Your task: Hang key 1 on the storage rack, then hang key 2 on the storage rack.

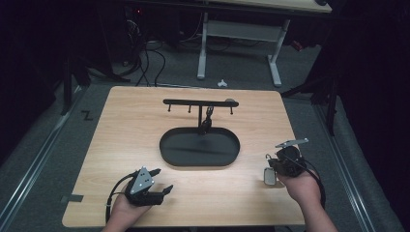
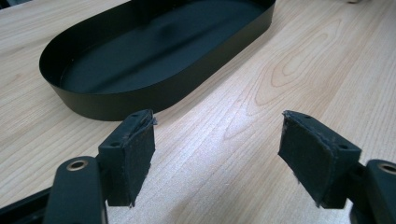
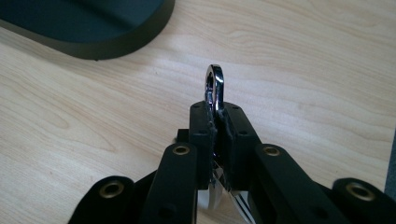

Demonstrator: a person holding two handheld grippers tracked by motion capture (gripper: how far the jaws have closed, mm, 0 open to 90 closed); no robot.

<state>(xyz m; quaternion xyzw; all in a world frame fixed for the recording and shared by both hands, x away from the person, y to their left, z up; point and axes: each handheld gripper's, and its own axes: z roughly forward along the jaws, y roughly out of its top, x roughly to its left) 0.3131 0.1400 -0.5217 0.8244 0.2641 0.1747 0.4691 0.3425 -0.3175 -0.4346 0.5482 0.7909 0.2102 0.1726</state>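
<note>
Two grippers sit low over the pale wooden surface [image 1: 145, 125]. The right gripper [image 3: 216, 116] has its jaws pressed tight on a shiny silver metal ring [image 3: 215, 84]. The ring pokes up past the jaw tips, thin edge on, and something small and silvery hangs below it, near the right hand [image 1: 302, 186]. It looks like a key ring or a tag, but it is too small to tell.

The left gripper [image 2: 217, 140] has its jaws wide apart with nothing between them. Its pads [image 2: 140, 154] look soft and a bit frayed at the edges.

In the middle of the surface is a black oval metal tray [image 1: 167, 154] with a low smooth wall. Behind it stands a thin black stand [image 1: 198, 102] with a long bar on top and little pegs hanging down.

The bar runs from side to side, and it lies ahead of the right gripper and off to its left. The right hand holds the ring, so it is probably the one to hang it on a peg.
</note>
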